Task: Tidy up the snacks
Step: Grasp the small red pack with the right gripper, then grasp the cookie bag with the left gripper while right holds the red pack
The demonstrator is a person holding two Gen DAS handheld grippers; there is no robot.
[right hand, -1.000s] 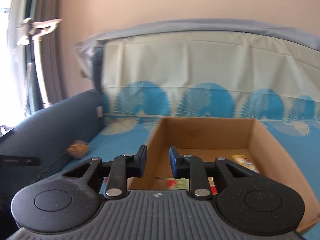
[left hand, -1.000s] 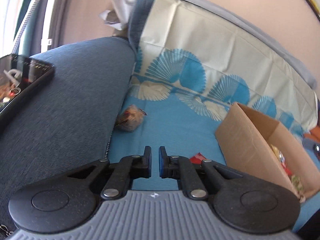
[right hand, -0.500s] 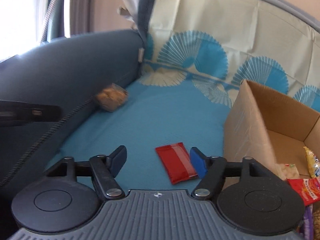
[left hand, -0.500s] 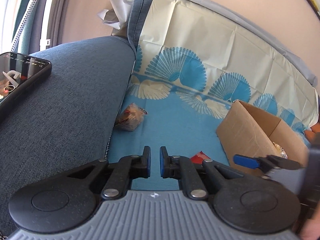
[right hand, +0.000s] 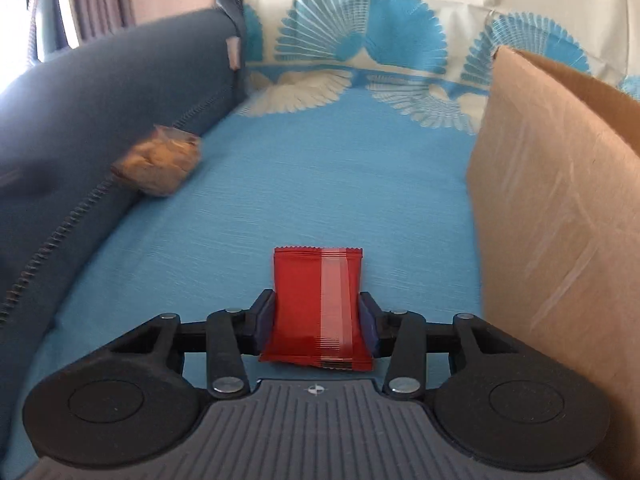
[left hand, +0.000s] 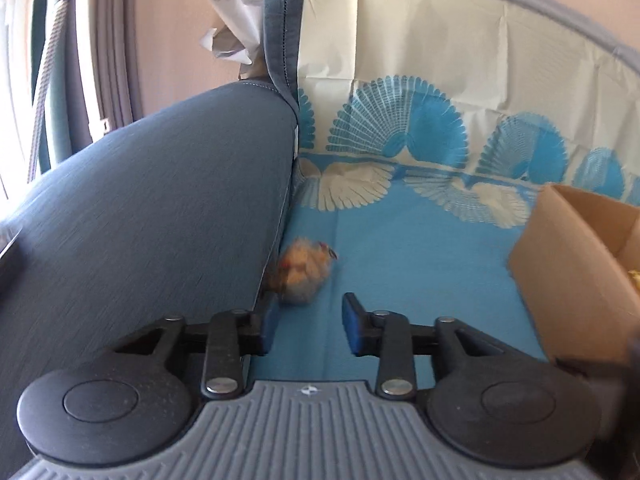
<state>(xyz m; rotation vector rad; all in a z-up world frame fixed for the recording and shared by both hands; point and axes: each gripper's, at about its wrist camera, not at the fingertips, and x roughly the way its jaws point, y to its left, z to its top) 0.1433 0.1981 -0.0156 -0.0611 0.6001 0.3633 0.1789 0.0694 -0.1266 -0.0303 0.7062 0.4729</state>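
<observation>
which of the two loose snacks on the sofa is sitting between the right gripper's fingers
The flat red packet, lying beside the cardboard box. The other loose snack, a clear bag of brown pieces, rests farther off against the sofa arm.

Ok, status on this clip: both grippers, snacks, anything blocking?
Right gripper closing, pads against flat red foil packet. Left gripper just opened, empty, nearing clear-wrapped brown snack by blue armrest. Brown cardboard box alongside, path clear.

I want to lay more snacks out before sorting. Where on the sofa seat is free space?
The blue seat cover is bare between the clear-wrapped snack by the armrest and the cardboard box. It is crowded only in front, where the right gripper closes around the red packet.
</observation>
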